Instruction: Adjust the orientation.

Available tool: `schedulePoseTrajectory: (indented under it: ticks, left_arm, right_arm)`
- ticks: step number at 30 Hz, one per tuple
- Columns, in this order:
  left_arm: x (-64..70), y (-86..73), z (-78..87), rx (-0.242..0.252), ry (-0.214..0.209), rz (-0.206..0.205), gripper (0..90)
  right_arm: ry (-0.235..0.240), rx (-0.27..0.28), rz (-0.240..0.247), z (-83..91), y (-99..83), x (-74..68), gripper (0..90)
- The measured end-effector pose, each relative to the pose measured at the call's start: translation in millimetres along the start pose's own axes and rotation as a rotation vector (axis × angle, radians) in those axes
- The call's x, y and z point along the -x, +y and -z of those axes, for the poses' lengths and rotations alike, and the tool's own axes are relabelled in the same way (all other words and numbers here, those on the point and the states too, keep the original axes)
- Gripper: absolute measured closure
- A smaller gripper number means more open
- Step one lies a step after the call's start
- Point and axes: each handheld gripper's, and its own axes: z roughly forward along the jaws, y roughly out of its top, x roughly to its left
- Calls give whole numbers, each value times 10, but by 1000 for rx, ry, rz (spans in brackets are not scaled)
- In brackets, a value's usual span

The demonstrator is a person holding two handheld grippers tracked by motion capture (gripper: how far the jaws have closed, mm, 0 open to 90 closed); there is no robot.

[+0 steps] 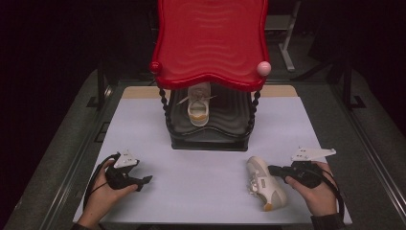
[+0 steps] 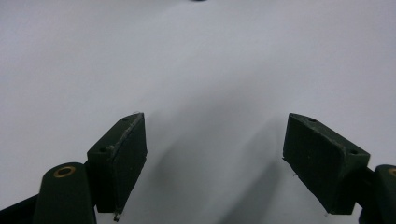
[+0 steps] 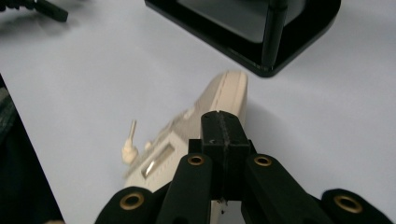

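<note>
The loose shoe (image 1: pixel 266 182) lay on its side near the bench's front edge, touching my closed right tongs (image 1: pixel 272 169), toe toward the rack (image 1: pixel 209 136); left tongs (image 1: pixel 146 180) gaped, well apart.

Glossy red plastic shelf top (image 1: pixel 210 43), matt black tongs (image 3: pixel 223 140), smooth pale table cover (image 1: pixel 143 134), cream leather-look shoe (image 1: pixel 265 184).

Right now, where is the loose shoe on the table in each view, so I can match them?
High view: the loose shoe lies lower right, at the tip of the right gripper.
Right gripper view: shoe at centre, just beyond the shut jaws.
Left gripper view: bare white mat ahead of the left gripper, jaws open.
Shared landmark: the rack's black base.
</note>
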Motion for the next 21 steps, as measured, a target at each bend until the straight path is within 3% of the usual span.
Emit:
schedulePoseTrajectory:
  ticks: [4,9,21]
  left_arm:
    - [-31,-41,-43,-1,-2,19,187]
    - [-76,-128,-68,48,-17,67,139]
    - [-77,-139,-69,53,-19,68,133]
  right_arm:
    - [-7,-7,-9,15,-56,1,900]
    - [-35,-9,-11,40,-73,48,900]
    - [-94,-14,-68,75,-191,300,900]
